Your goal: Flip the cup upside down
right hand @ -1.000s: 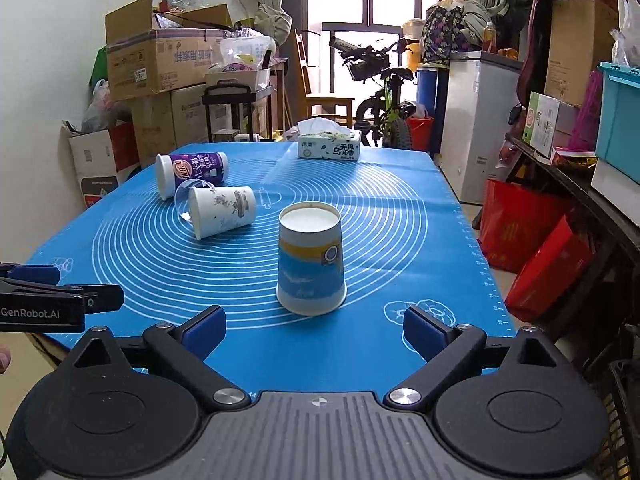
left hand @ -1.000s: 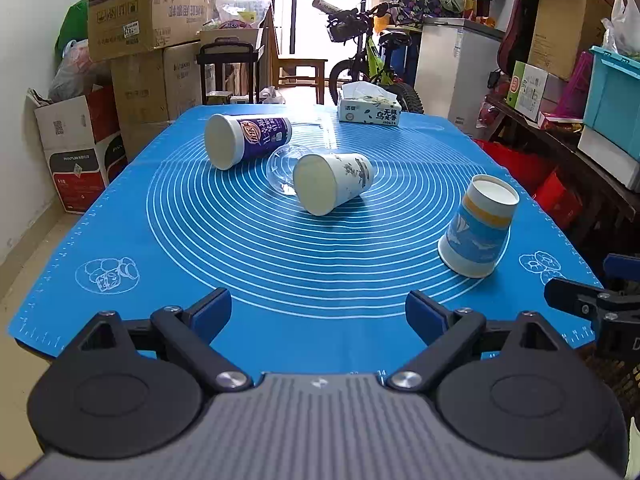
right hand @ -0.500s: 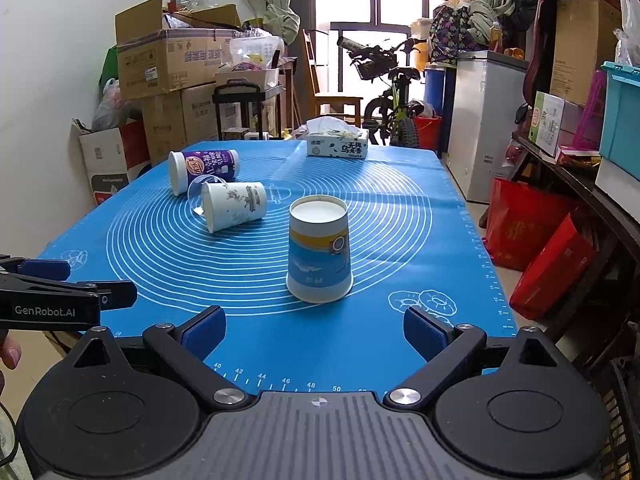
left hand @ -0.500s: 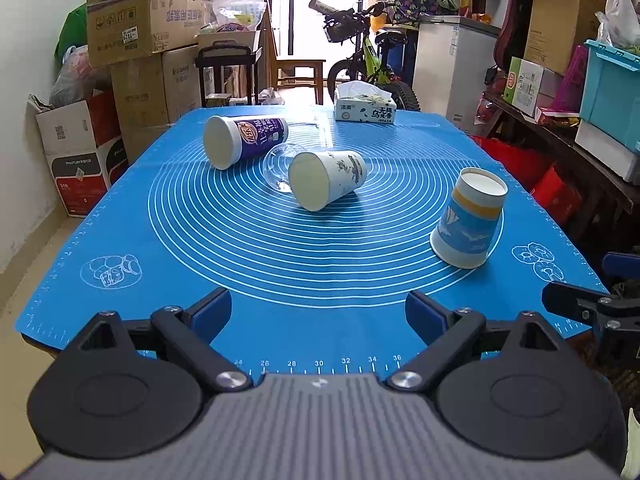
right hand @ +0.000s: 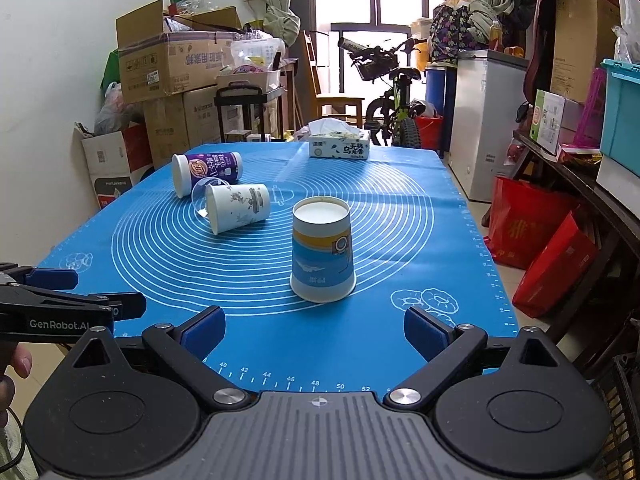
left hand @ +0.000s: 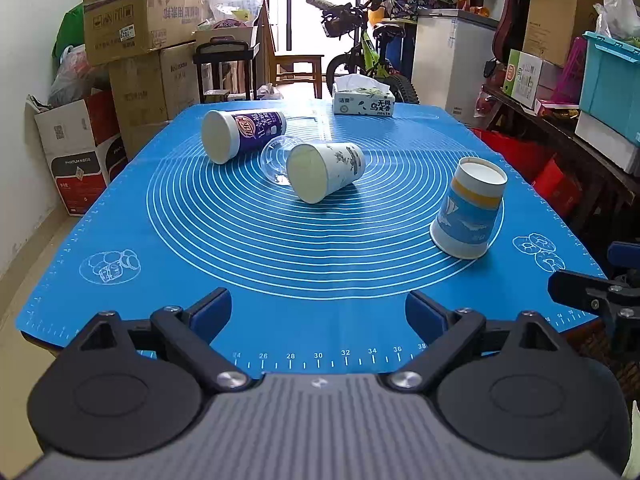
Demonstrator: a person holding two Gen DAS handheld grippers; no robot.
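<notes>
Both grippers hover at the near edge of the table with nothing between their fingers. Seen from its own camera, the left gripper [left hand: 318,310] has its blue pads spread wide, and the right gripper [right hand: 315,330] is spread the same way. On the blue mat [right hand: 400,216], the blue-and-yellow paper cup [right hand: 322,254] stands upside down, rim flat on the mat, just ahead of the right gripper. Farther back, a white cup [right hand: 238,208] lies on its side touching a clear plastic cup [right hand: 200,200], with a purple cup [right hand: 206,170] lying beyond them. A tissue box [right hand: 339,146] sits at the far end.
</notes>
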